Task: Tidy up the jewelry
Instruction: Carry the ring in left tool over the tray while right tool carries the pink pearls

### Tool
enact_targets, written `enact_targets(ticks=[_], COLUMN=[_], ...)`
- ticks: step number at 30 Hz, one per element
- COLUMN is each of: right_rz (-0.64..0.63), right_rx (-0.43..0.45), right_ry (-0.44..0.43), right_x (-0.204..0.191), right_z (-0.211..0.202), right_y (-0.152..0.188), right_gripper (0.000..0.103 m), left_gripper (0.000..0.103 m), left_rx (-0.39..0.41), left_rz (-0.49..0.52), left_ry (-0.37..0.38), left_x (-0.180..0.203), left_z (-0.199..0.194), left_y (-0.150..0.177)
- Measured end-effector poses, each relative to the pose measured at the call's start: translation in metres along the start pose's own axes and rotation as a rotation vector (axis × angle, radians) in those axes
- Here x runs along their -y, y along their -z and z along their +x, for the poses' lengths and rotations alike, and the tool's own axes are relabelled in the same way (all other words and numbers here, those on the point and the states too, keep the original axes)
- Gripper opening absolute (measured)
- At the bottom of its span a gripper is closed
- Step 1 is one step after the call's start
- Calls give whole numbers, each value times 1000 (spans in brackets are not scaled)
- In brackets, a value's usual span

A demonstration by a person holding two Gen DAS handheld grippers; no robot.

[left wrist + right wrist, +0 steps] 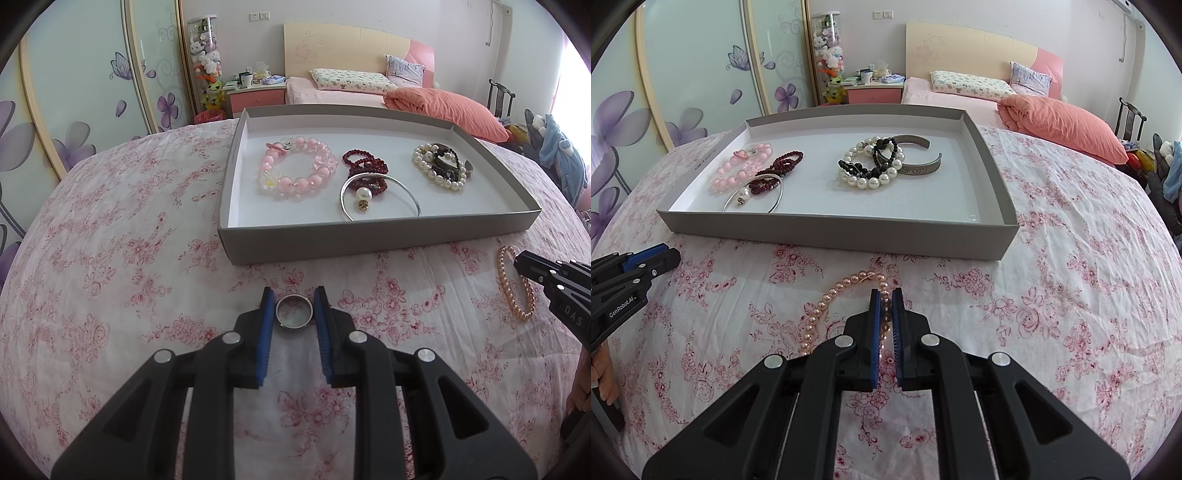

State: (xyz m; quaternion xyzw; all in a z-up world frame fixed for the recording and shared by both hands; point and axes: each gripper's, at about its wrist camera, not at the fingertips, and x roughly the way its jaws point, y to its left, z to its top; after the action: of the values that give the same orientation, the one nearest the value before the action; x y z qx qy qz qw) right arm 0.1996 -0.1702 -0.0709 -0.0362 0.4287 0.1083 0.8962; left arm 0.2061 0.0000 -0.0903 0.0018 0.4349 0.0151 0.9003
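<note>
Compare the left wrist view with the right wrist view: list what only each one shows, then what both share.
Only the left wrist view shows the silver ring clamped between the left gripper pads.

Only the right wrist view plainly shows the engraved metal cuff in the tray, and the right gripper shut on the rose pearl bracelet.

Both show the grey tray, the pink bead bracelet, dark red beads, silver bangle, white pearl bracelet, floral cloth and bed.

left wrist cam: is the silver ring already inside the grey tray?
No, the silver ring sits between the left gripper's blue pads on the floral cloth, in front of the grey tray's near wall.
</note>
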Motion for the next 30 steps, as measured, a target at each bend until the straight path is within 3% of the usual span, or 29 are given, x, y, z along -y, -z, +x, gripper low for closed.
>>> enact_targets(ticks=[16,19,30], right_rz=[15,50,106], right_rx=[0,8,294], right_ry=[-16,-47,-176], right_x=[3,8,5], right_z=[0,-1,-74], right_y=[0,-1,-16], right_gripper=[7,7,7], left_gripper=[22,22,22], left_rx=[0,6,241], left_rz=[0,-11,-41], left_ry=[0,32,73], left_x=[0,-2,-1], left_z=[0,-1,-64], left_y=[0,-1,-7])
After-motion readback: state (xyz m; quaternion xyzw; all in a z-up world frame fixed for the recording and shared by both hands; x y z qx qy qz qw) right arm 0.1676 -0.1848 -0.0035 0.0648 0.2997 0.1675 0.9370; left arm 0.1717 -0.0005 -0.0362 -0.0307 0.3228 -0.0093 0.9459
